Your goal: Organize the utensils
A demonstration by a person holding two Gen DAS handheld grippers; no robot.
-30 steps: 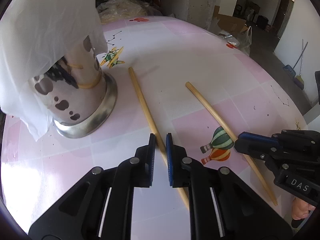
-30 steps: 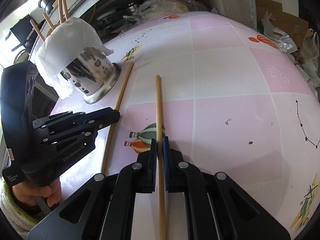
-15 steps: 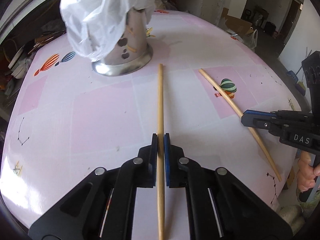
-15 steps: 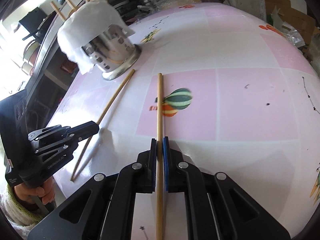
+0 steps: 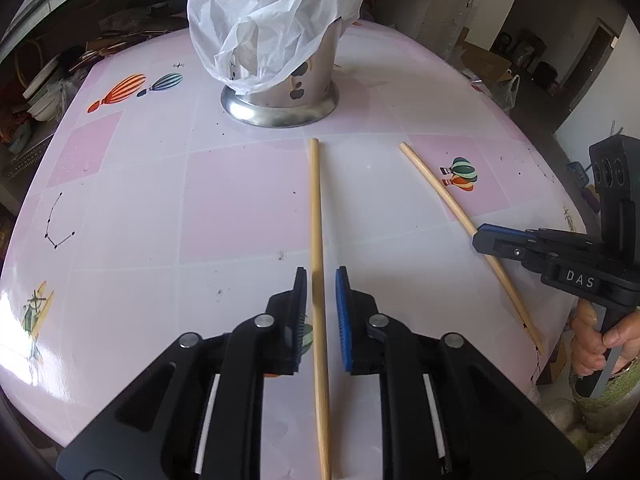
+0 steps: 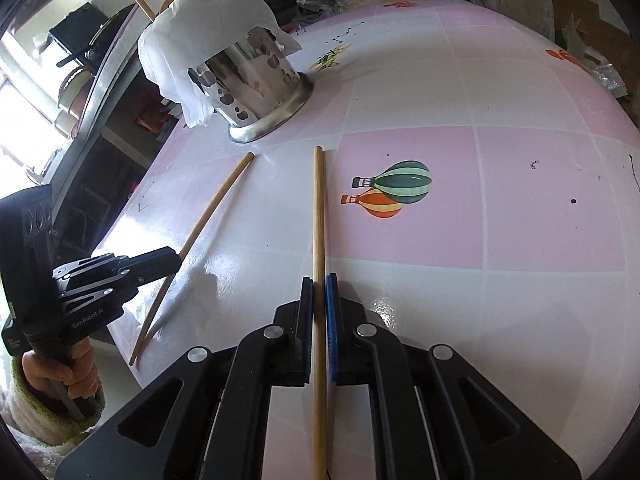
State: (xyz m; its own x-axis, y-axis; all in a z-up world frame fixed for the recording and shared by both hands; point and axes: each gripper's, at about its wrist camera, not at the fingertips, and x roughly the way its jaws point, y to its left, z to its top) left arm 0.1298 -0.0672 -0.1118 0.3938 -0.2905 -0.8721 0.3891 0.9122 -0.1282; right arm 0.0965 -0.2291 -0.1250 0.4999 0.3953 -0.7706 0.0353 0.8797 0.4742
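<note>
My left tongs (image 5: 322,304) straddle one chopstick (image 5: 316,216) lying flat on the table (image 5: 132,208). Their jaws have just been opening and now stand apart, with the stick between the pads but a gap showing on each side. My right tongs (image 6: 319,312) are clamped on the second chopstick (image 6: 318,208), the pads pressed against its shaft.

Taking the utensil holder (image 5: 288,84) as landmark: this steel, perforated cup, draped with a white plastic bag (image 5: 264,12), stands upright at the far side of the table with several sticks already rising out of its top in the right wrist view. Both loose chopsticks lie on the near side of it. The left one points its far tip almost straight at the holder's base, stopping just short of the rim foot. The right one lies beside it, farther from the holder, its tip aimed a little past the base.

Each stick's long axis runs along its tongs' pointing line, away from me and toward the holder. By my judgement the left hand sits nearer the holder, yet only the right has a grip. The coming move likely requires lifting that stick, tipping it upright, and carrying it over the holder's mouth.
</note>
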